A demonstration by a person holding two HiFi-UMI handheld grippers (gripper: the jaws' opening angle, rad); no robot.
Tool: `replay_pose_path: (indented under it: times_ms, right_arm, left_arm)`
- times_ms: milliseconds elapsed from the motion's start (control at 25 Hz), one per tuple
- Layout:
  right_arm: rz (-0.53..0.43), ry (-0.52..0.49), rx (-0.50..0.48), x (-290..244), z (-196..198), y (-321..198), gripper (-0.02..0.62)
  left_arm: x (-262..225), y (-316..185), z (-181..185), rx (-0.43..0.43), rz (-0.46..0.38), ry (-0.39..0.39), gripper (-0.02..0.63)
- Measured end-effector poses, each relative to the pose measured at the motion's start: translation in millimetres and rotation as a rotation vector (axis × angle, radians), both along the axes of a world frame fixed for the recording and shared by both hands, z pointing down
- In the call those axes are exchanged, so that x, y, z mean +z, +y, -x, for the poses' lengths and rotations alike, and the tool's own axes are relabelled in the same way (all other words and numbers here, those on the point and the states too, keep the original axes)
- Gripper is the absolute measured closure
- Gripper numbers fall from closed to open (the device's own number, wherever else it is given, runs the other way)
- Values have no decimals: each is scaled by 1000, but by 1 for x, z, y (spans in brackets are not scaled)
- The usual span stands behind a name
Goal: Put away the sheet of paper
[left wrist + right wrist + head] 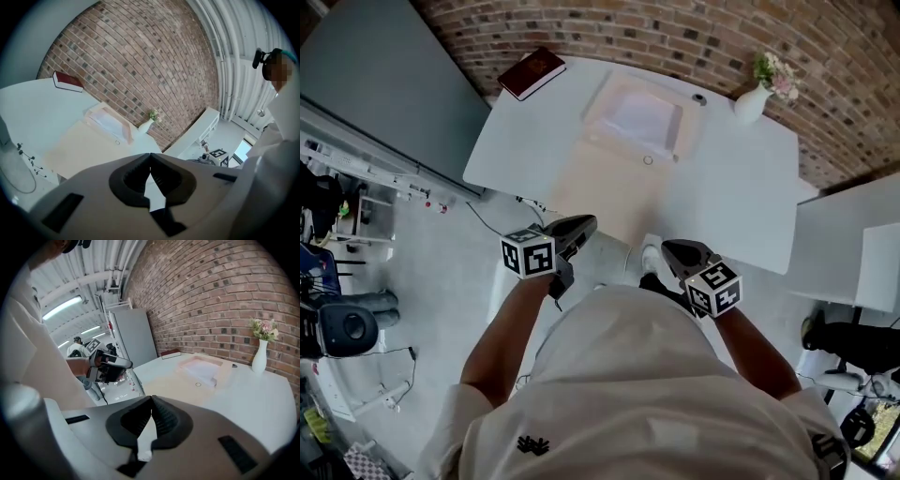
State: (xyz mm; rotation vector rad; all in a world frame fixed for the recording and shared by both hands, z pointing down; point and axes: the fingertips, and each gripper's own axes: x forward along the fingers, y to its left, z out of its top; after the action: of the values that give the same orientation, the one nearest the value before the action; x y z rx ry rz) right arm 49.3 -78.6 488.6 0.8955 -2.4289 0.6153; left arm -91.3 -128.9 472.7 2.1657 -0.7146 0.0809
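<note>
The head view looks steeply down from above the person's shoulders, set back from the white tabletop (741, 187), with the left hand-held gripper (581, 225) and right hand-held gripper (675, 249) low in frame. The left gripper view looks along its own jaws from the tabletop's near left, rolled sideways, towards the brick wall (140, 61). The right gripper view faces that wall from the near right. All three share the tray (598, 105), vase (750, 101) and red book (532, 72); each gripper view also catches the other hand-held gripper
</note>
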Motion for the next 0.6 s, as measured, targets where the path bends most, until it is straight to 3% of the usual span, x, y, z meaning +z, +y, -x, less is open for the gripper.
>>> replay_pose_path:
  times_ms: [360,600]
  right_arm:
    - [-34,20,-3,-17,39,48,568]
    - [-50,26,9,-25,49,71,568]
  left_arm:
    - [-8,82,34,95,-92,-104,581]
    - [-14,108,48,91,-110,-99,581]
